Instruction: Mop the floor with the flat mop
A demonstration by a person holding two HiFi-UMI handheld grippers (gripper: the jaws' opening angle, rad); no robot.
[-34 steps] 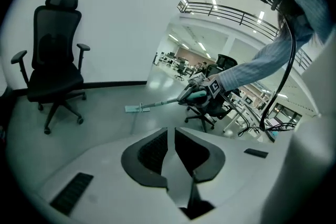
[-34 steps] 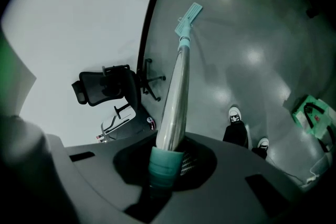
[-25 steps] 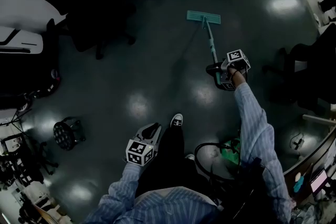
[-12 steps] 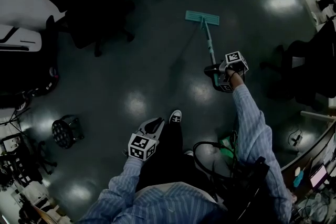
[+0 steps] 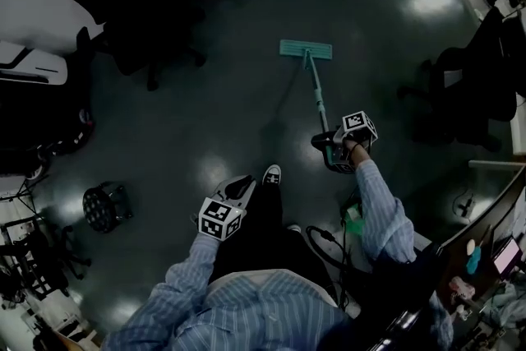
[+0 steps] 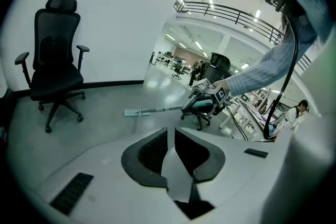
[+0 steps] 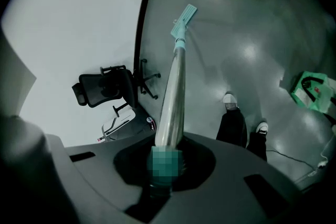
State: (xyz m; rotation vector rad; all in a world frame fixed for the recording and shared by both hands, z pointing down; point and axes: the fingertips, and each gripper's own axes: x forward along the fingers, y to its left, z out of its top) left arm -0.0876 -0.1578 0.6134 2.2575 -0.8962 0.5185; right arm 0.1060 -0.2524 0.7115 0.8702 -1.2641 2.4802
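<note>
The flat mop's teal head (image 5: 306, 50) lies flat on the dark shiny floor (image 5: 238, 111), ahead of the person. Its metal handle (image 5: 316, 99) slants back to my right gripper (image 5: 335, 154), which is shut on the handle's teal grip end. In the right gripper view the handle (image 7: 173, 86) runs straight out from between my right gripper's (image 7: 167, 157) jaws to the mop head (image 7: 184, 17). My left gripper (image 5: 233, 195) hangs low by the person's leg, shut and holding nothing. The left gripper view shows my left gripper (image 6: 169, 136) with its jaws together, and the mop head (image 6: 137, 112) beyond them.
A black office chair (image 5: 140, 20) stands by the white wall at the back left. More dark chairs (image 5: 468, 94) crowd the right side. A round black stool (image 5: 105, 207) sits at left. A green bag (image 7: 310, 92) and cables lie behind the person's shoes (image 5: 274, 175).
The right gripper has drawn the mop back toward the person, so the mop head has slid nearer across the floor. The left gripper has stayed by the leg.
</note>
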